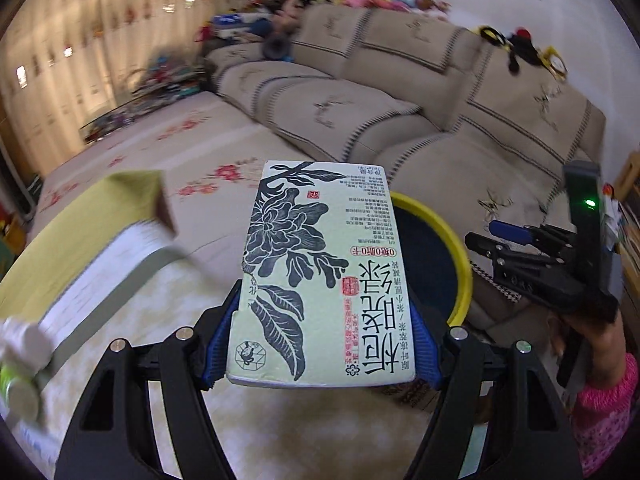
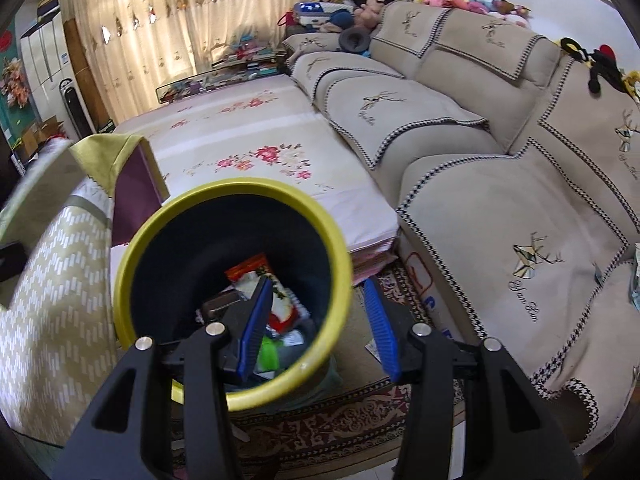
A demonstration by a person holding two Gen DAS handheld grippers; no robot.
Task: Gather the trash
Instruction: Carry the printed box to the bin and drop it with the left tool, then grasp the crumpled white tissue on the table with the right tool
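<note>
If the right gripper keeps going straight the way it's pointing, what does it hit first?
Most likely the yellow-rimmed bin. The right gripper, jaws apart and empty, straddles the near right of the rim: one finger over the opening, the other outside. It would probably meet that rim first, though depth is hard to judge.

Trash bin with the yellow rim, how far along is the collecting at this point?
Done: the bin already holds several wrappers. In hand: the left tongs grip a flat green tea carton with the bin just beyond it. The right tongs are open and empty above the bin. Left: dropping the carton in; the white bottles at the left edge look uncollected.
</note>
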